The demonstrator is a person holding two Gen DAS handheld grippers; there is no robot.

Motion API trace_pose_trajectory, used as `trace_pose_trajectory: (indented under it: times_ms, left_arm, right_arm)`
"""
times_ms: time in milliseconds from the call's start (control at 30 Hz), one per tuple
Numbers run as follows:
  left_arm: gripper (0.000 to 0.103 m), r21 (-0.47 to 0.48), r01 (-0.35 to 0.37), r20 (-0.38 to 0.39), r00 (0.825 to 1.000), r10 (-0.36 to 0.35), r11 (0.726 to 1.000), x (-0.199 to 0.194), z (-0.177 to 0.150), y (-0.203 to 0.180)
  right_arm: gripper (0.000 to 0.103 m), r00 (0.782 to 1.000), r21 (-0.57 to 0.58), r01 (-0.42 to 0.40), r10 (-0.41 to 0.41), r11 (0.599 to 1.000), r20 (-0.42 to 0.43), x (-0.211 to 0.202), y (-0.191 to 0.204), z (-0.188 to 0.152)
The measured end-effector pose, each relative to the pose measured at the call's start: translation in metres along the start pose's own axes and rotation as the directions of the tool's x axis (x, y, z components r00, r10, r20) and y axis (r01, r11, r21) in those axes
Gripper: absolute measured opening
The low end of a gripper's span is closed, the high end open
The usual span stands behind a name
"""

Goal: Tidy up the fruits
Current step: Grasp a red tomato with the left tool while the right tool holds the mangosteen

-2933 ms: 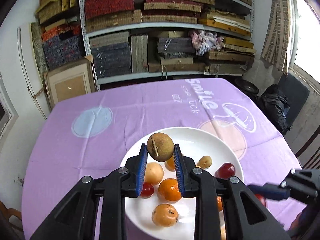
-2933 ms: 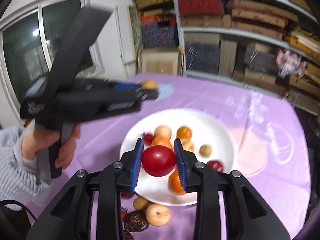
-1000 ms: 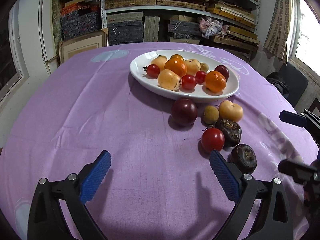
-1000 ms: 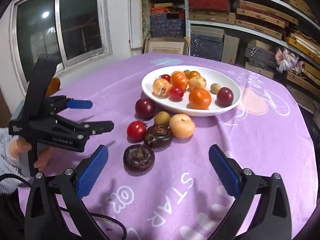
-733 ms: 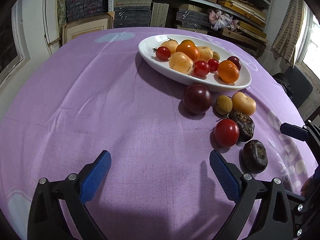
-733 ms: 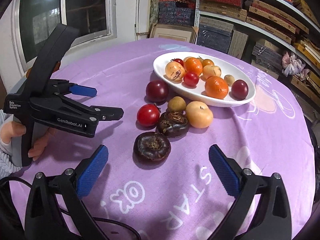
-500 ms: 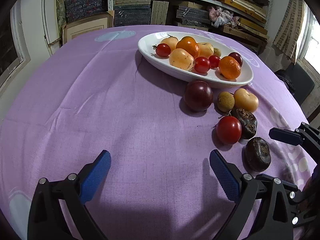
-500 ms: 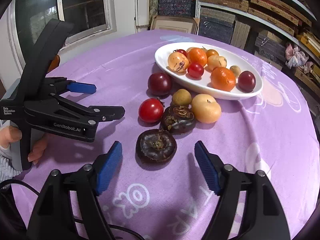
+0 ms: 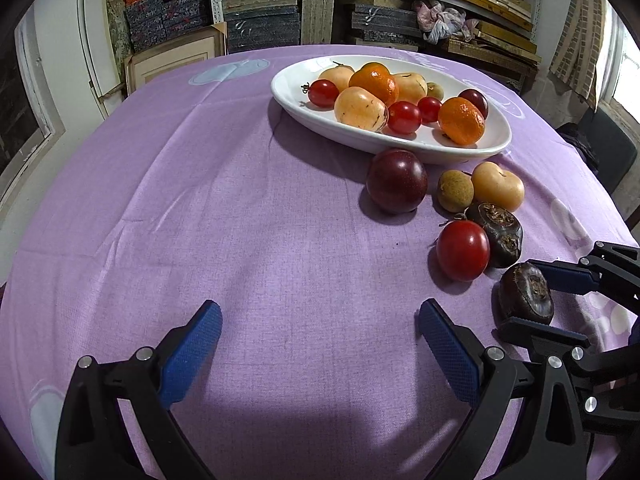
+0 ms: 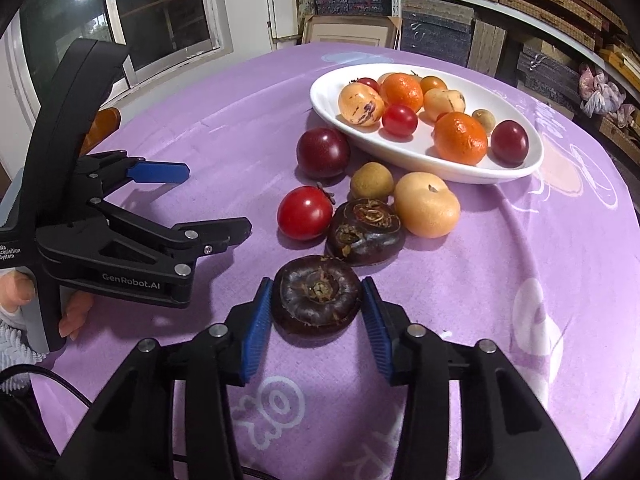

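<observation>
1. Right gripper (image 10: pixel 316 316): blue pads set on either side of the nearest dark water chestnut (image 10: pixel 317 294), which sits on the purple tablecloth (image 10: pixel 200 128). Left pad looks to touch it; on the right pad contact cannot be told. No lift visible, fruit rests on the cloth.
2. Left gripper (image 9: pixel 318 344): fingers spread wide, nothing between them, low over bare cloth to the left of the right gripper. A hand (image 10: pixel 24 292) holds its grip.
3. Loose fruit on the cloth, six counted. Just beyond the right gripper's pads:
   - second water chestnut (image 10: pixel 365 232), close behind the first;
   - one red tomato (image 10: pixel 305 213), forward-left;
   - one pale peach-coloured fruit (image 10: pixel 426 205), forward-right;
   - one small brown round fruit (image 10: pixel 371 182), between them and further out;
   - one dark purple round fruit (image 10: pixel 323 153), furthest left, by the dish rim.
4. White oval dish (image 10: pixel 432 168): ahead and right of the right gripper, beyond the loose group. Contents from the left wrist view, ten counted:
   - two oranges (image 9: pixel 461 121);
   - three small red tomatoes (image 9: pixel 404 117);
   - three pale peach-coloured fruits (image 9: pixel 360 109);
   - one dark red round fruit (image 9: pixel 474 103);
   - one small brown fruit (image 9: pixel 435 90).
5. Shelves (image 9: pixel 360 12) stacked with boxes stand past the table's far edge.
</observation>
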State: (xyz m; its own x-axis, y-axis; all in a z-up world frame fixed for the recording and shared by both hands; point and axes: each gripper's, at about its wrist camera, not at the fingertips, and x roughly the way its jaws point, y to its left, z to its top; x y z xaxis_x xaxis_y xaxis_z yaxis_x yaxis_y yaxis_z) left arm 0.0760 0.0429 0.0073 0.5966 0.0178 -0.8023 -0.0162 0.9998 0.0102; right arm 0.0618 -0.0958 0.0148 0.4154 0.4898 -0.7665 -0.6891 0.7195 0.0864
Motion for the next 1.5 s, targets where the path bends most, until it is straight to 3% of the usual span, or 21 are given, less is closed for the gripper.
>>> trace_pose_trajectory:
  times_ms: [67,133,267,433,533,633,967,1267,1367,1500]
  left_arm:
    - [0.100,0.000,0.000,0.000,1.000,0.000,1.000,0.000,0.000,0.000]
    - [0.100,0.000,0.000,0.000,1.000,0.000,1.000,0.000,0.000,0.000]
    - [0.100,0.003,0.002,-0.005,1.000,-0.002,1.000,0.001,0.002,-0.001]
    - [0.100,0.052,0.010,0.057,0.998,-0.013,0.999,-0.007,0.007,-0.013]
    - [0.100,0.095,0.061,0.061,0.996,-0.067,0.994,-0.009,0.007,-0.024]
    - [0.100,0.132,0.051,0.053,0.997,-0.059,0.990,-0.004,0.009,-0.035]
    - [0.100,0.084,0.023,0.031,0.999,-0.026,0.996,0.013,0.028,-0.034]
    - [0.100,-0.008,0.013,-0.008,1.000,-0.013,1.000,0.017,0.026,-0.011]
    - [0.100,0.026,0.034,0.016,0.999,-0.035,0.999,0.013,0.026,-0.020]
    - [0.100,0.069,-0.003,0.043,0.999,0.000,0.998,0.014,0.031,-0.032]
  right_arm:
    - [0.043,1.000,0.000,0.004,-0.004,1.000,0.014,-0.003,-0.003,-0.001]
    - [0.043,0.998,-0.015,0.064,-0.064,0.998,0.018,-0.008,-0.011,-0.005]
    - [0.043,0.996,0.080,0.079,-0.081,0.994,0.034,-0.018,-0.040,-0.011]
    - [0.043,0.997,0.092,0.062,-0.065,0.994,0.032,-0.019,-0.046,-0.011]
    - [0.043,0.998,0.119,0.048,-0.051,0.992,0.028,-0.019,-0.052,-0.012]
    - [0.043,0.999,0.128,0.040,-0.043,0.991,0.021,-0.018,-0.053,-0.013]
    - [0.044,0.999,0.136,0.025,-0.028,0.990,0.019,-0.016,-0.053,-0.014]
    - [0.044,1.000,0.140,0.020,-0.023,0.990,0.020,-0.016,-0.053,-0.014]
    - [0.044,1.000,0.140,0.019,-0.022,0.990,0.020,-0.015,-0.053,-0.014]
    - [0.044,1.000,0.140,0.020,-0.023,0.990,0.020,-0.015,-0.054,-0.014]
